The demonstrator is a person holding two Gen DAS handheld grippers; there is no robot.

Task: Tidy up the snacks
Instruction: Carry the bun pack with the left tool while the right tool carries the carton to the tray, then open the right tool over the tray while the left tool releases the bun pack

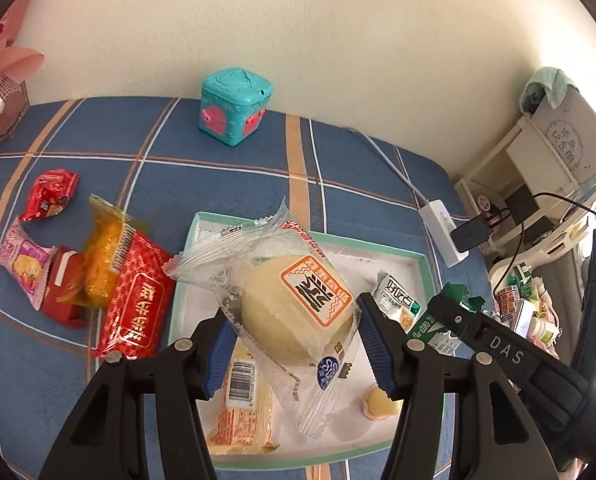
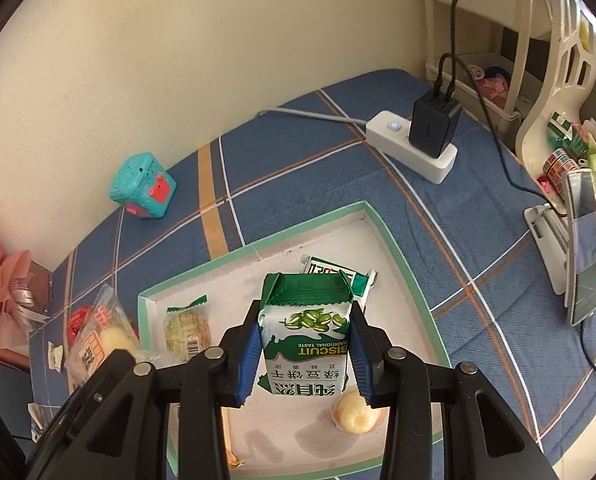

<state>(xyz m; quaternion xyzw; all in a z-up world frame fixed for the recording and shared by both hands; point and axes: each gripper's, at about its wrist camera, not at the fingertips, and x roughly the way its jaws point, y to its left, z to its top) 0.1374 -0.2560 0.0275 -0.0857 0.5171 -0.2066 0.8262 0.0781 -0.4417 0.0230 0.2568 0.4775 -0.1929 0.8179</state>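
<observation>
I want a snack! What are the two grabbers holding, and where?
Left hand-held gripper: wrapped bun, by its sides. Right hand-held gripper: green biscuit pack, by its sides.

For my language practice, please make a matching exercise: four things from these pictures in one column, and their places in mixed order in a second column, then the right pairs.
Things:
1. green biscuit pack
2. round cake in clear wrapper
3. teal toy box
4. black charger

Places:
A. plugged into the white power strip
B. between the left gripper's fingers
C. by the wall, on the blue checked cloth
D. between the right gripper's fingers

Pairs: 1-D, 2-B, 3-C, 4-A
</observation>
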